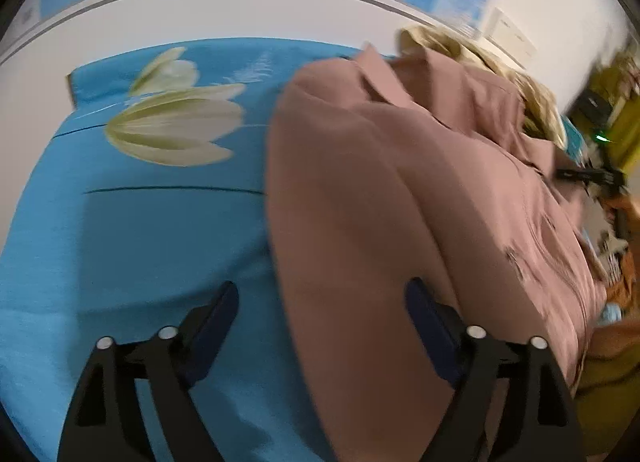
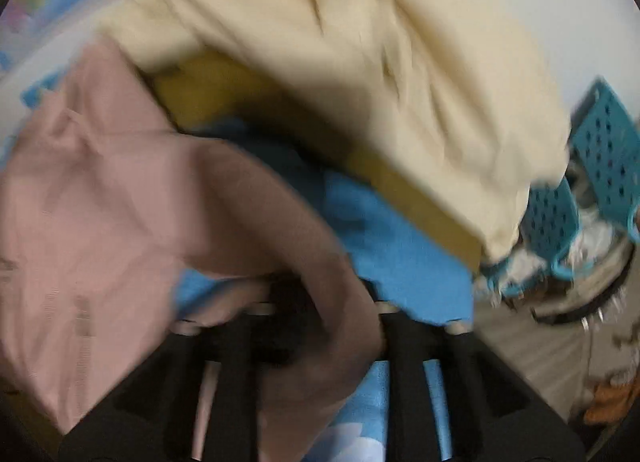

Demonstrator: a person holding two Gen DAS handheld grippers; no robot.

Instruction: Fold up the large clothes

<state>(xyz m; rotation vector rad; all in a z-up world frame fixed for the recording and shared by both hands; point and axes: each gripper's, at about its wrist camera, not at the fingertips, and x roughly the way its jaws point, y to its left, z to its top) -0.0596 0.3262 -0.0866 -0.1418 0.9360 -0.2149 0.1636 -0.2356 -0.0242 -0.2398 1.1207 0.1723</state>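
A large dusty-pink garment [image 1: 400, 182] lies spread on a blue bed sheet [image 1: 140, 242] printed with white flowers. My left gripper [image 1: 322, 294] is open just above the sheet; the garment's left edge lies between its fingers, not pinched. In the right wrist view the same pink garment [image 2: 100, 202] drapes from the left down into my right gripper [image 2: 316, 302], which is shut on a fold of it. The view is blurred. A cream garment [image 2: 360, 62] lies heaped beyond, over a yellow one [image 2: 224, 90].
A white wall and bed edge [image 1: 240, 6] run behind the sheet. Teal perforated baskets [image 2: 604, 158] stand at the right beside the bed. The cream garment [image 1: 500, 66] also shows past the pink collar. Dark clutter and my right gripper [image 1: 592, 178] sit at the far right.
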